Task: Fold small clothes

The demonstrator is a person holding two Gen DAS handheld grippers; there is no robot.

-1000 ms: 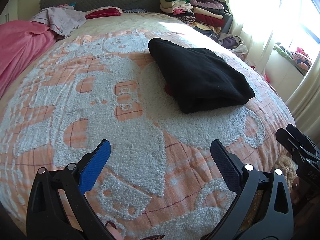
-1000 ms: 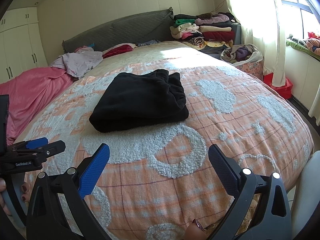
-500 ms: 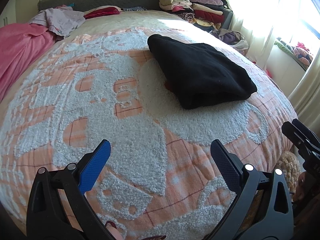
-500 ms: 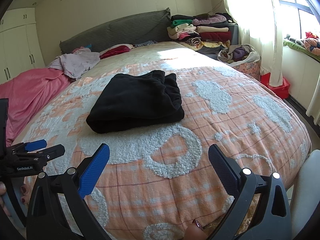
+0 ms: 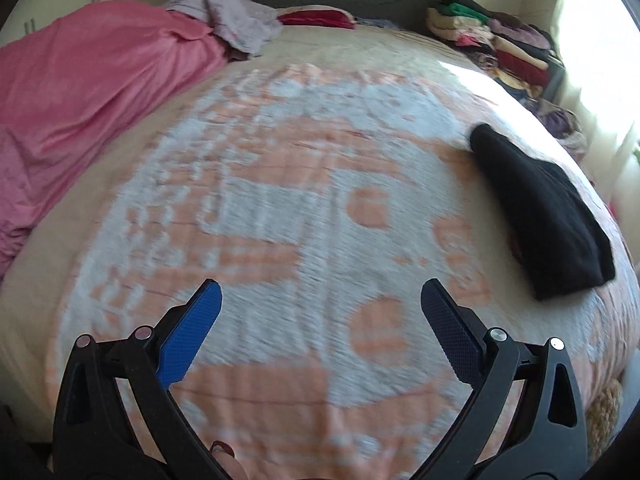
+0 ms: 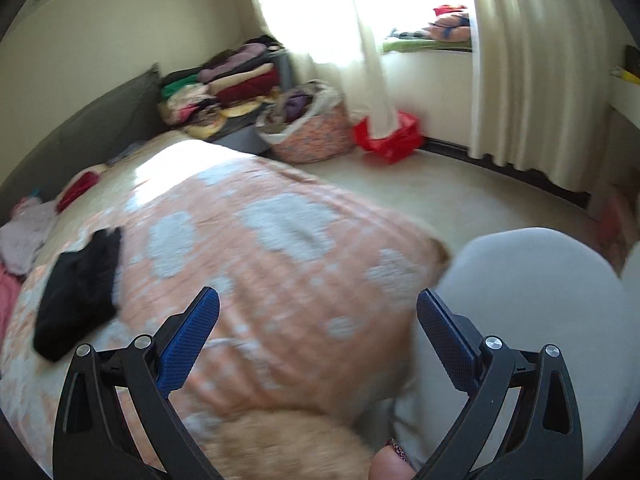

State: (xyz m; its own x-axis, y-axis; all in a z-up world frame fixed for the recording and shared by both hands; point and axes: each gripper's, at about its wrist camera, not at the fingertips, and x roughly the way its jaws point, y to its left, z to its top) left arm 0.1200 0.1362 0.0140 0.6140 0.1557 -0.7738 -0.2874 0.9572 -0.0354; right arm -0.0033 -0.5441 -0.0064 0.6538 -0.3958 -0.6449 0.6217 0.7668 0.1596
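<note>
A folded black garment [image 5: 540,204] lies on the orange and white bedspread [image 5: 304,208], off to the right in the left wrist view. In the right wrist view the same black garment [image 6: 80,288] sits far left on the bedspread [image 6: 280,264]. My left gripper [image 5: 320,304] hangs open over the middle of the bed, holding nothing. My right gripper [image 6: 318,308] is open too, over the bed's corner and a grey rounded surface [image 6: 528,312]. Both views are blurred by motion.
A pink blanket [image 5: 80,104] and a lilac garment [image 5: 236,20] cover the bed's far left. Stacked folded clothes [image 6: 224,88] stand by the headboard. On the floor sit a basket of clothes [image 6: 308,132] and a red box [image 6: 388,136] by the curtain [image 6: 532,68].
Both views have swung fast. The left gripper turned left, so the black garment slid to its right edge. The right gripper turned right toward the window and floor. Both stayed open.
</note>
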